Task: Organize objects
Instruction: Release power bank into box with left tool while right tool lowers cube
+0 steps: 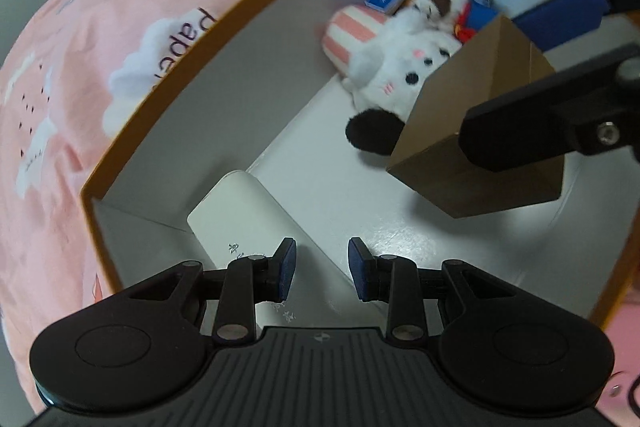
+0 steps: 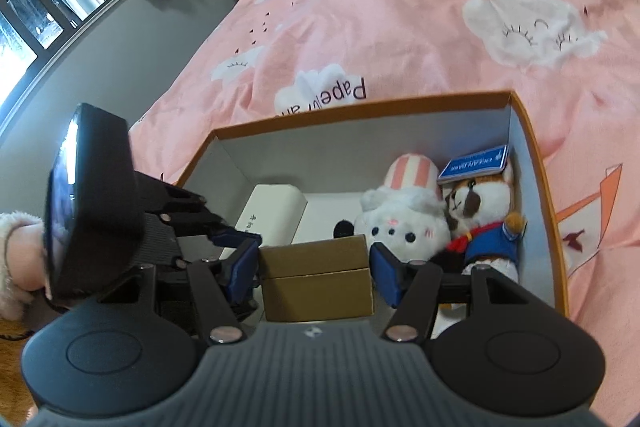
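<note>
Bed (image 2: 400, 27): covered by a pink duvet printed with white clouds and small dark birds; fills the far and right part of the right wrist view.

Storage box (image 2: 360, 107): open-topped, orange rim, pale grey inner walls and white floor; sits on the bed.

White plush rabbit (image 2: 404, 227): lies in the box against its far right end, face toward the cameras, beside a pink-and-white striped cushion (image 2: 412, 173).

Plush dog (image 2: 480, 211): brown and white, blue jacket with red scarf; propped in the far right corner, touching the rabbit.

Brown cardboard box (image 2: 316, 279): lidded, inside the storage box near its near wall, just beside the rabbit.

White carton (image 1: 244, 215): long, with small printed characters; lies along the left end of the storage box.

Blue booklet (image 2: 474, 163): rests on the dog's head, against the right wall.

Right gripper (image 2: 314, 267): its blue-padded fingers (image 2: 244, 267) pinch the brown cardboard box from both sides.

Left gripper (image 1: 322, 271): points down into the storage box over the white carton's near end; fingers (image 1: 286, 269) spread apart, nothing between them.

Wrist in a fluffy sleeve (image 2: 16, 259): at the left edge of the right wrist view, behind the left gripper.
</note>
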A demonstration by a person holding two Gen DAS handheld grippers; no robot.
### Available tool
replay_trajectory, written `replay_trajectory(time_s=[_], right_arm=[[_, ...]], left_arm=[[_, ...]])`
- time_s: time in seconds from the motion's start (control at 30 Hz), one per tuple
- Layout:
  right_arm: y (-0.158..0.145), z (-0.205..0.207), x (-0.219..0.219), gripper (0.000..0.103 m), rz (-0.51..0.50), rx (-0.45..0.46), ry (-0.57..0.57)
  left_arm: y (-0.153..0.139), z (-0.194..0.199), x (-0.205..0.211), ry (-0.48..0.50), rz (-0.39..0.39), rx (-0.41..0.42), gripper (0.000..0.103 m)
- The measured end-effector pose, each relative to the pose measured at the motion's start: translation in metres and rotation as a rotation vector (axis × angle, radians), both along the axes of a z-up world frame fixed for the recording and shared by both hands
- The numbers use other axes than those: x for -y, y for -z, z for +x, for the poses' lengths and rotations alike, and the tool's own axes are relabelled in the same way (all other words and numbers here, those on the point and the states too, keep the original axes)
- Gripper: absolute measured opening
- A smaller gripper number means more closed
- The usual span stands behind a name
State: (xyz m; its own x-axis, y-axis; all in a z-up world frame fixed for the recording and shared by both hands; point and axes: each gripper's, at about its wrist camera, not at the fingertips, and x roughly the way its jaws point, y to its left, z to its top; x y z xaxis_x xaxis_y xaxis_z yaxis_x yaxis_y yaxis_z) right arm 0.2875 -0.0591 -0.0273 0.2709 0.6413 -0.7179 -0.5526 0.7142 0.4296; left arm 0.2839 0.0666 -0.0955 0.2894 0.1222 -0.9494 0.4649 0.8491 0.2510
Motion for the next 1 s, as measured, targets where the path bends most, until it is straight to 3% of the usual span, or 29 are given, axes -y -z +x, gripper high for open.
replay_trajectory(time_s=[0.17, 0.37, 0.47, 0.5, 0.6, 0.77, 0.93, 1.0], right_arm=[[0.005, 0.002, 0.000, 0.063, 0.004, -0.039, -0.002], [0.010, 0.004, 0.000, 0.063, 0.002, -0.067, -0.002], [0.012, 0.006, 0.001, 0.063, 0.006, -0.094, -0.002], [0.013, 0.006, 0.001, 0.063, 0.009, -0.104, -0.004], [0.012, 0.006, -0.001, 0.063, 0.019, -0.129, -0.019], [0.007, 0.002, -0.012, 0.063, 0.039, -0.186, -0.078], [0.013, 0.001, -0.035, 0.063, 0.015, -0.316, -0.155], [0.014, 0.003, -0.045, 0.063, -0.021, -0.337, -0.171]], left_arm=[[0.009, 0.006, 0.001, 0.029, 0.105, -0.002, 0.038], [0.011, 0.012, -0.006, -0.013, 0.141, 0.045, 0.037], [0.008, 0.014, -0.010, -0.043, 0.192, 0.101, 0.027], [0.006, 0.014, -0.012, -0.049, 0.176, 0.109, 0.027], [-0.014, 0.009, -0.025, -0.114, 0.033, 0.141, 0.028], [-0.061, -0.020, -0.053, -0.315, -0.190, 0.303, 0.028], [-0.080, -0.050, -0.079, -0.530, -0.315, 0.420, 0.028], [-0.085, -0.059, -0.087, -0.572, -0.345, 0.452, 0.028]])
